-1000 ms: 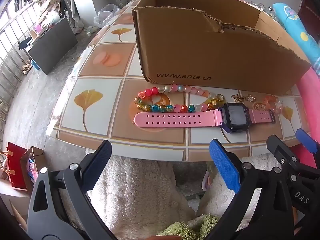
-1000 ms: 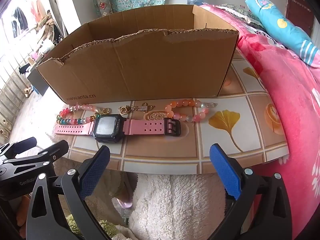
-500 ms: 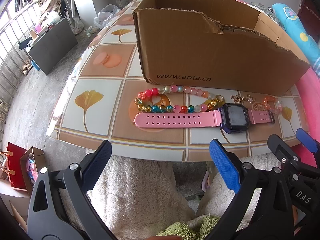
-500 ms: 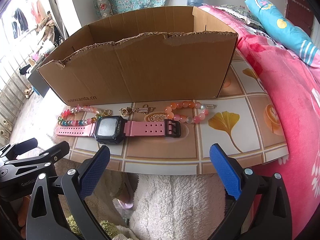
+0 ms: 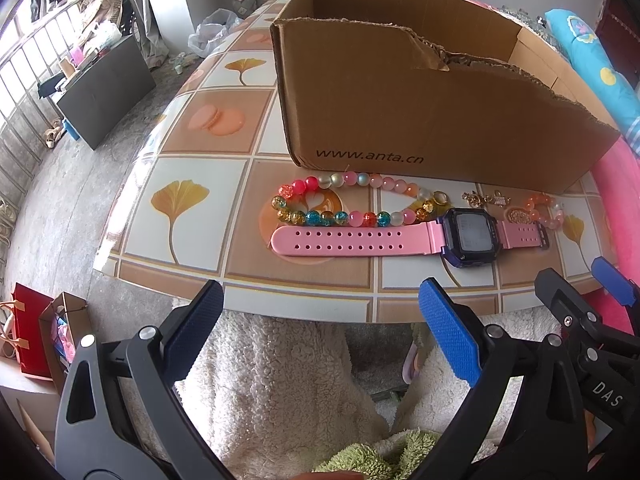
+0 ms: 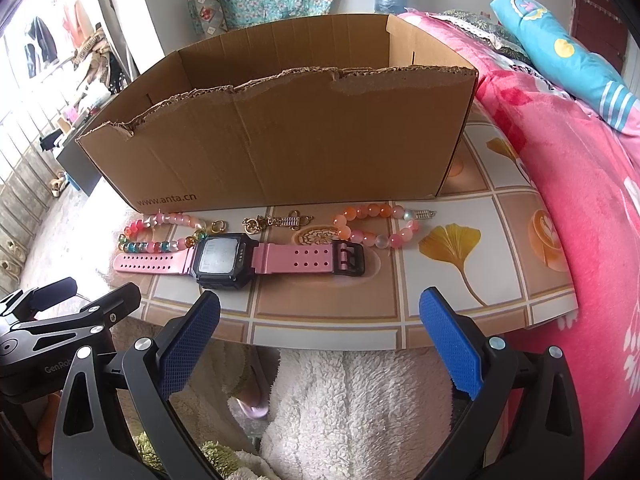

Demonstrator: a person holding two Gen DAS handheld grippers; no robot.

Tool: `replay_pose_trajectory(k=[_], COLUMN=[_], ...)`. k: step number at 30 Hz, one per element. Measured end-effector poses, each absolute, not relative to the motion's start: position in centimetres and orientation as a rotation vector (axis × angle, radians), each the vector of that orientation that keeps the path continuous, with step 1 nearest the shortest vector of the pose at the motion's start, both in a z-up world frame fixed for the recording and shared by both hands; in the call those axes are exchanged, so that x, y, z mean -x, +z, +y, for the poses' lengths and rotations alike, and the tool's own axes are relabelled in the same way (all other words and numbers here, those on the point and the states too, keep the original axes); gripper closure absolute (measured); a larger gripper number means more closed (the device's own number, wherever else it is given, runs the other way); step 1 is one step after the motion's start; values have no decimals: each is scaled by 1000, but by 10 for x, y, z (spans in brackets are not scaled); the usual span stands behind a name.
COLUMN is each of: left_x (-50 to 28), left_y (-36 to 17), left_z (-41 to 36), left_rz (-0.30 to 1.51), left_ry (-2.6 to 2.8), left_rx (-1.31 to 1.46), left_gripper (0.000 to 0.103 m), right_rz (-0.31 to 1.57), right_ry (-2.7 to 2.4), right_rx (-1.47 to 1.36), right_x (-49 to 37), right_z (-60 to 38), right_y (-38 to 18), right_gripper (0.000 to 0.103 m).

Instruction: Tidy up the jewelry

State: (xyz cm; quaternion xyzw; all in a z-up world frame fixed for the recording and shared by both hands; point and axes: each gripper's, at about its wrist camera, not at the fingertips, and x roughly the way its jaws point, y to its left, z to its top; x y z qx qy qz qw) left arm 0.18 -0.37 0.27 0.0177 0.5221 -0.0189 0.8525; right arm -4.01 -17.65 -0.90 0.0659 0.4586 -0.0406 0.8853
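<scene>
Table: tiled-print tabletop (image 5: 188, 128) with ginkgo leaves and macarons, its near edge right in front of both cameras.
Box: torn-rim cardboard box (image 6: 320, 136) marked www.anta.cn, at 12 o'clock in both views, nothing visible inside from this low angle. Pretty sure that's where the jewelry goes.
Watch: pink-strap digital watch (image 6: 224, 258) lying flat and full length along the near side of the box, buckle end toward 3 o'clock in the right view.
Colourful bracelet: multicolour bead bracelet (image 5: 344, 200) between watch strap and box wall, touching the strap, around 12 o'clock in the left view.
Pink bracelet: orange-pink bead bracelet (image 6: 376, 226) just past the buckle, about 1 o'clock in the right view.
Charm: small gold charm chain (image 6: 278, 222) between the two bracelets, close to the box wall.
Left gripper (image 5: 320, 322): jaws spread wide, holding nothing, hovering off the table edge.
Right gripper (image 6: 320, 322): same deal, wide apart and empty, short of the table edge.
How I'd do it: start with the watch since it's nearest. Grab across the case, not the floppy strap, or it'll dangle and snag the beads. Come down straight, close slowly, lift clear of the torn rim before letting go.
</scene>
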Motion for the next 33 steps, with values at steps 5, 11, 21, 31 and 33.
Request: replay_pose_trajectory(k=[5,11,21,31,33], left_x=[-2,-2,-3,-3,-3], left_y=[4,5,8,8,9], left_z=[-3,-3,1,2,2], left_rz=[1097,1095,1091,1090,1089], left_ry=[-42,-41,-41,-42,-40], left_rx=[-35,-33,-26,-25,-25], left_gripper=[9,9,9,9,9], right_rz=[953,950,946,944,944], right_ry=[-84,-84,-84,-85,-84], right_rx=[-136,-137,-133,-130,-130], right_x=[39,39,39,40,40], right_z=[-175,-174,-171,-170,-170], right_y=[-7,-3,0,1,1], right_gripper=[5,6,6,6,6])
